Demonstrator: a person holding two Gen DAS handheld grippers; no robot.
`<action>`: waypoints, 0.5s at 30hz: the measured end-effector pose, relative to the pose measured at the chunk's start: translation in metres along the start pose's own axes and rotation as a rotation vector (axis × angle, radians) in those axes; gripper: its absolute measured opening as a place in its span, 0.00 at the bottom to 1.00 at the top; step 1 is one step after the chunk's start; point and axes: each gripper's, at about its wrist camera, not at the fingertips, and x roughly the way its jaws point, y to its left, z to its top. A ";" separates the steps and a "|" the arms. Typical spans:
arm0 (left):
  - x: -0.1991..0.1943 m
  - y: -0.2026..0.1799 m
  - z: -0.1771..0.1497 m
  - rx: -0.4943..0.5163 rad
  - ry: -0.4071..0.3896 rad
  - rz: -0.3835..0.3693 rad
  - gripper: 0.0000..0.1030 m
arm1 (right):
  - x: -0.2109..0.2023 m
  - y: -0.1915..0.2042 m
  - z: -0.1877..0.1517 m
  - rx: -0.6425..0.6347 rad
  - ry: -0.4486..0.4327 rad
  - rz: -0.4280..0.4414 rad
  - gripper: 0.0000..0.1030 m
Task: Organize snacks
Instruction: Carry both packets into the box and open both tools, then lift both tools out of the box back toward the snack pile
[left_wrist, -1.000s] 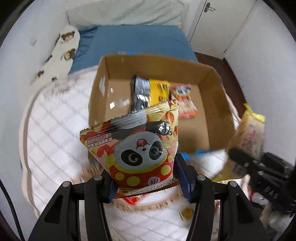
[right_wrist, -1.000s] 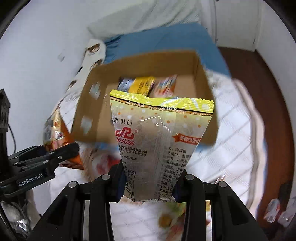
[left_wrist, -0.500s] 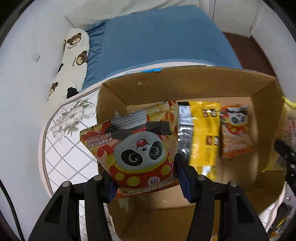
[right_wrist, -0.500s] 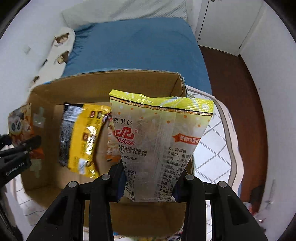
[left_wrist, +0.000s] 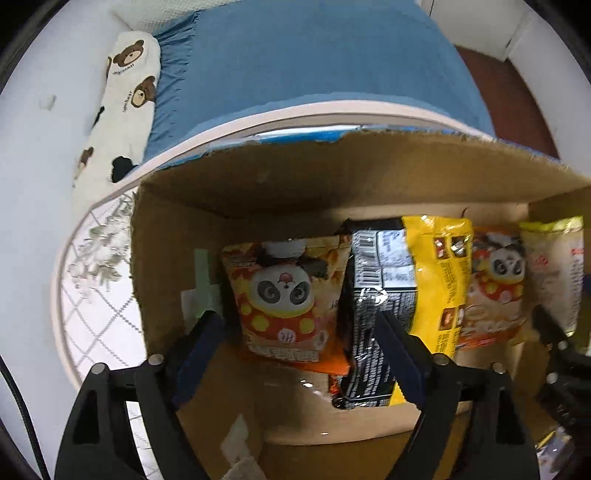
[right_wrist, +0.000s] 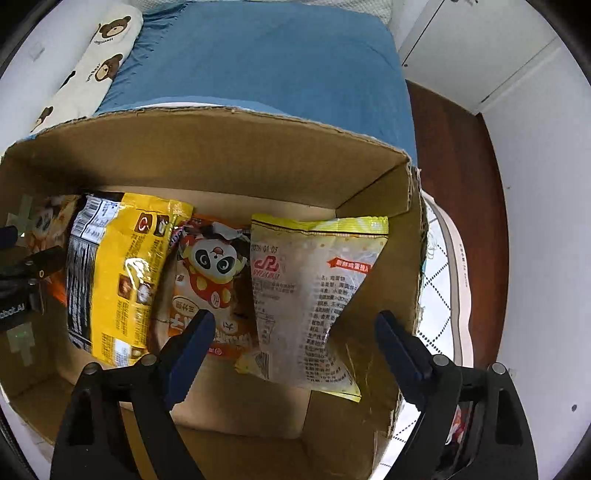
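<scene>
An open cardboard box fills both views from above. My left gripper hangs over its left end, jaws opening, pads clear of the orange panda snack bag lying on the box floor between them. My right gripper is over the right end, jaws opening too. The pale bag with a yellow top lies loose below it, touching neither pad. Between these two bags lie a yellow-and-black bag and a second panda bag.
The box stands on a round table with a white lattice cloth. Behind it is a bed with a blue cover and a bear-print pillow. Brown floor and white doors lie to the right.
Both grippers came forward and down over the box, each shut on its bag. Now both stand wide and the panda bag and the pale bag lie inside the box.
</scene>
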 end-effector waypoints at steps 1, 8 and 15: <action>-0.002 0.001 -0.001 -0.007 -0.006 -0.017 0.83 | -0.001 -0.001 -0.002 0.007 0.000 0.012 0.87; -0.016 0.011 -0.018 -0.120 -0.041 -0.125 0.83 | -0.017 -0.014 -0.027 0.083 -0.051 0.119 0.87; -0.045 0.007 -0.057 -0.152 -0.129 -0.184 0.83 | -0.052 -0.012 -0.061 0.116 -0.119 0.172 0.87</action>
